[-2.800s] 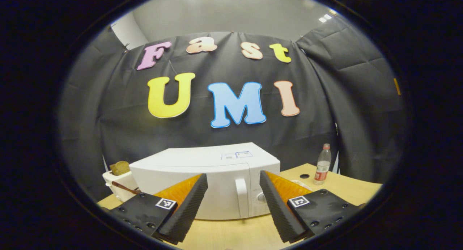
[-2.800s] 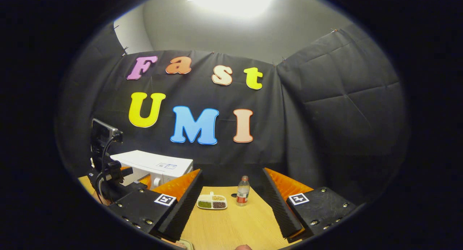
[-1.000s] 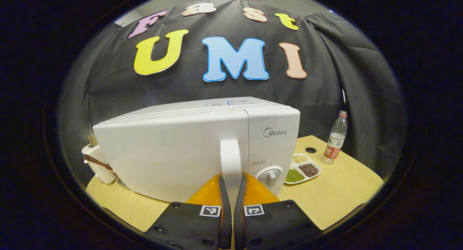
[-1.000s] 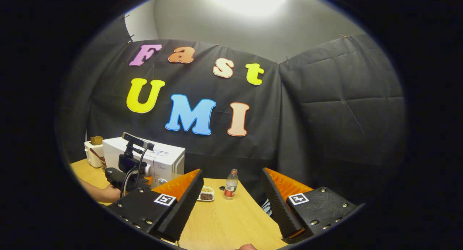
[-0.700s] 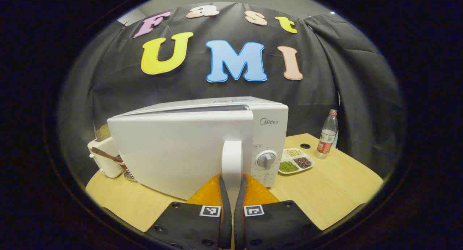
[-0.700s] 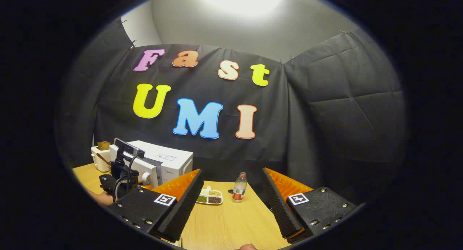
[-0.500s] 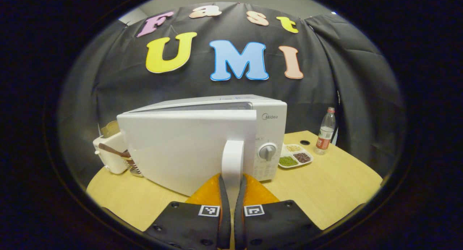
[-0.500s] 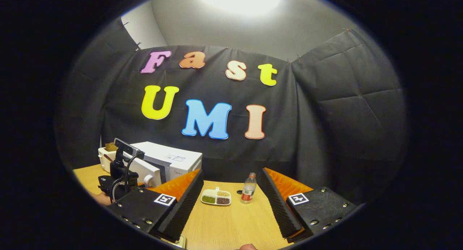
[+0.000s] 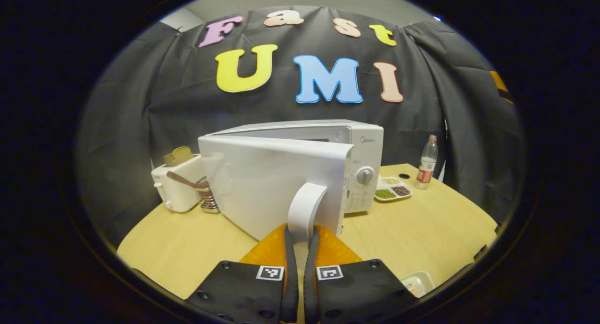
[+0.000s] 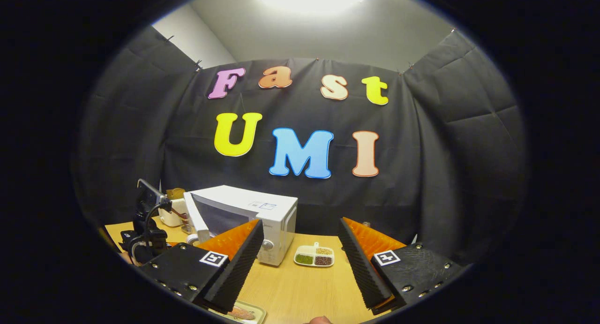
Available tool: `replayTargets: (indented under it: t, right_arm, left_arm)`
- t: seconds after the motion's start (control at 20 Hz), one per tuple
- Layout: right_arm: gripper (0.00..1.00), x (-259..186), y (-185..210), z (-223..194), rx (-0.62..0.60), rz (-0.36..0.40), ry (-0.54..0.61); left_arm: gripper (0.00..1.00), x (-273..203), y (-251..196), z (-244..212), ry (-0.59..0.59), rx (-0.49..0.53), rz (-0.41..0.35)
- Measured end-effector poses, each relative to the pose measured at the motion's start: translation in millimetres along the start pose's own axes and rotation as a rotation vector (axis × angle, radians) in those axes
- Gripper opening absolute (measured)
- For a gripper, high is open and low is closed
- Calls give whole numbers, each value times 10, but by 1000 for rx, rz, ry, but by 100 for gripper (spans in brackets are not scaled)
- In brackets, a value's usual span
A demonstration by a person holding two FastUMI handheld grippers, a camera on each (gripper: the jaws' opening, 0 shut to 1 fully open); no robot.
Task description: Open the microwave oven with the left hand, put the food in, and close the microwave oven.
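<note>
Gripping door handle [image 9: 303, 210], left hand-held gripper [image 9: 300, 237]; white microwave [image 9: 328, 164] ajar; right hand-held gripper [image 10: 300, 242] spread wide

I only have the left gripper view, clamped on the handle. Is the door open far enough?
Observer: In the right gripper view the door stands well off the microwave, with a dark opening showing beside it.
Operator: Is the right gripper ready?
Observer: The right gripper is open and holds nothing.
Operator: Where is the food?
Observer: A tray with something orange on it lies just below that gripper.
</note>
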State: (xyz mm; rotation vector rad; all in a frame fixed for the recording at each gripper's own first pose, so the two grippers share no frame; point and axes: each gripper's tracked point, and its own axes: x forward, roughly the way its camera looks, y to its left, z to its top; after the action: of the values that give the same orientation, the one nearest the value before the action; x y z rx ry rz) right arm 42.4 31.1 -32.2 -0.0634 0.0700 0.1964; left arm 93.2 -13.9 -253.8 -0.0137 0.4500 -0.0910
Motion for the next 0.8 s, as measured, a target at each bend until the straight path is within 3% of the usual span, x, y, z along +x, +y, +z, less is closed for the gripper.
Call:
replayTargets:
  t: [0.25,0.6,0.8]
  right_arm:
    - [97,52,221,-45,8,87,14]
    - [97,-30,411,-13,36,-38,15]
    - [97,-97,668,-29,10,-62,35]
  left_arm:
    - [14,-290,359,-129,11,-7,68]
    - [14,-599,847,-266,11,-2,43]
    - [15,-712,1126,-324,4,-1,18]
